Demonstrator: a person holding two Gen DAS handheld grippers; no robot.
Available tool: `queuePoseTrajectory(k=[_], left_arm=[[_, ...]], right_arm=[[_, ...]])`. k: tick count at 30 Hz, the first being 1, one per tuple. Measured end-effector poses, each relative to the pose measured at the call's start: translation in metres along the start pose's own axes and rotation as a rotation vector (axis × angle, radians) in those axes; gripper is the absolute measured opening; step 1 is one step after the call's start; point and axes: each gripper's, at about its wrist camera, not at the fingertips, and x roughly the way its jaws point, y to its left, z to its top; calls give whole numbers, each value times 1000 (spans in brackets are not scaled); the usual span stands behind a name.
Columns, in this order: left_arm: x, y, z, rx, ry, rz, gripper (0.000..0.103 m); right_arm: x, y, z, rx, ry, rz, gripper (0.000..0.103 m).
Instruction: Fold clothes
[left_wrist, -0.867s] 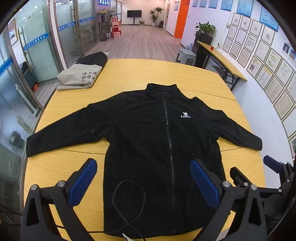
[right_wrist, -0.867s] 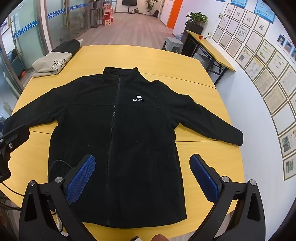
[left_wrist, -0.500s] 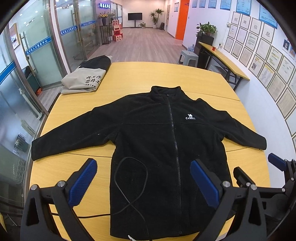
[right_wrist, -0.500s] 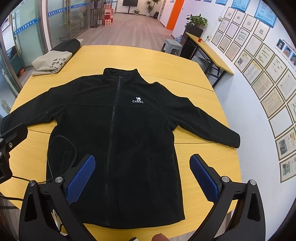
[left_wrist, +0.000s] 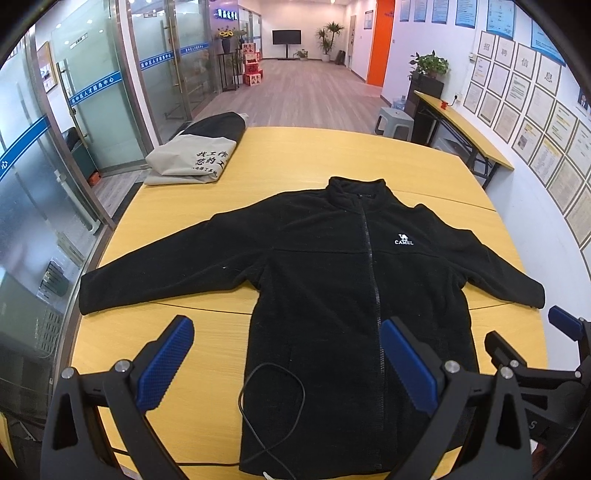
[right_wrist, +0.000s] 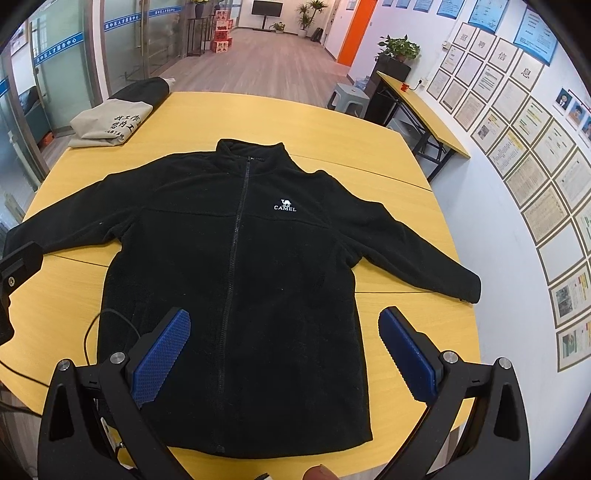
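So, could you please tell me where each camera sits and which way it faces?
Left wrist: on the left gripper, above the table's near edge, facing across the jacket; the right gripper shows at right.
Right wrist: on the right gripper, further right, facing the same way; a fingertip shows below.
Shared: jacket, table, folded clothes, cable.

The left gripper (left_wrist: 286, 363) hangs with its jaws spread wide, blue pads (left_wrist: 164, 363) facing each other and nothing between them; the right gripper (right_wrist: 284, 360) is likewise spread wide and empty, its blue pads (right_wrist: 406, 356) well apart; in the left view the right gripper shows at the right edge; a fingertip (right_wrist: 320, 472) shows at the bottom of the right view.
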Motion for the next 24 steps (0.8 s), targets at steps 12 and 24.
queuePoseTrajectory(k=[12, 24], left_arm=[[2, 1, -3, -5, 2, 20, 103], [12, 6, 1, -42, -2, 30, 103]], right_arm=[[2, 3, 6, -19, -6, 9, 103], [8, 4, 16, -37, -8, 17, 103]])
